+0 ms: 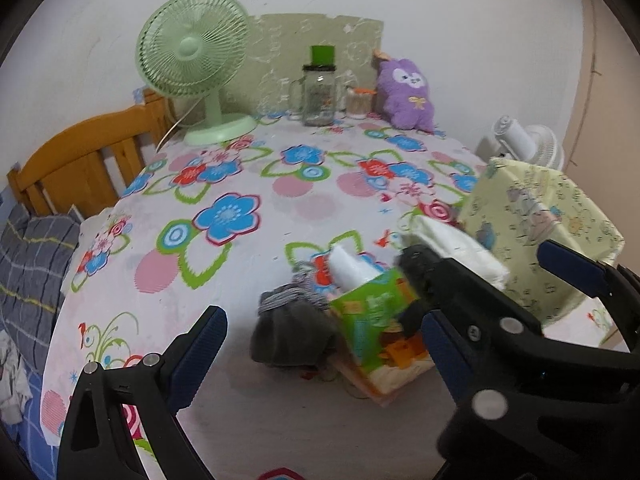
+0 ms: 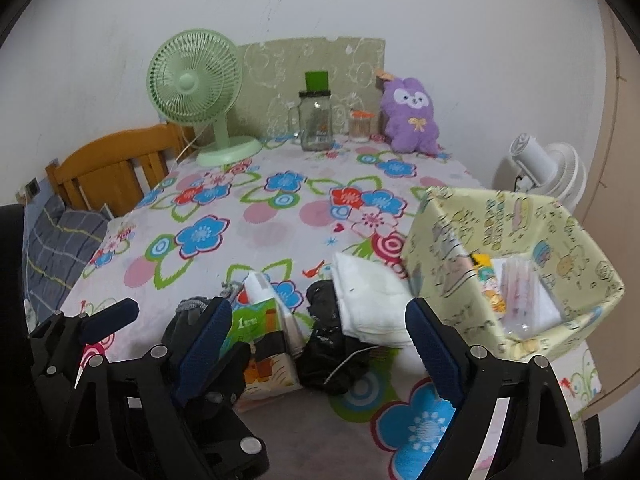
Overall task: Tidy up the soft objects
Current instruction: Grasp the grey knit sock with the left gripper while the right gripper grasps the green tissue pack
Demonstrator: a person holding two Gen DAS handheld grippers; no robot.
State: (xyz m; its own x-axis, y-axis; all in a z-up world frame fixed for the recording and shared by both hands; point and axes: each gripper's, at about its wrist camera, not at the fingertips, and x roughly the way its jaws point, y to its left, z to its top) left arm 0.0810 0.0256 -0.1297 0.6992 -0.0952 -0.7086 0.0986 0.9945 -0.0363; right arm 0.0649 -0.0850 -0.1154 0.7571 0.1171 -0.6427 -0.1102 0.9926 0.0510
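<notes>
Soft things lie in a cluster on the flowered tablecloth: a grey sock bundle (image 1: 288,320), a green tissue pack (image 1: 372,320), a folded white cloth (image 2: 368,300) and a crumpled black cloth (image 2: 332,340). My left gripper (image 1: 320,344) is open, hovering just before the socks and tissue pack and touching neither. My right gripper (image 2: 320,340) is open too, its jaws straddling the black and white cloths from above. In the left wrist view the right gripper (image 1: 484,256) hangs over the white cloth (image 1: 452,244). A yellow patterned box (image 2: 440,240) stands to the right with packets inside.
At the back stand a green fan (image 1: 192,52), a glass jar with a green lid (image 1: 320,96), a small jar (image 1: 358,100) and a purple plush (image 1: 404,92). A white fan (image 2: 540,168) sits behind the box. A wooden bedframe (image 1: 80,160) and bedding lie to the left.
</notes>
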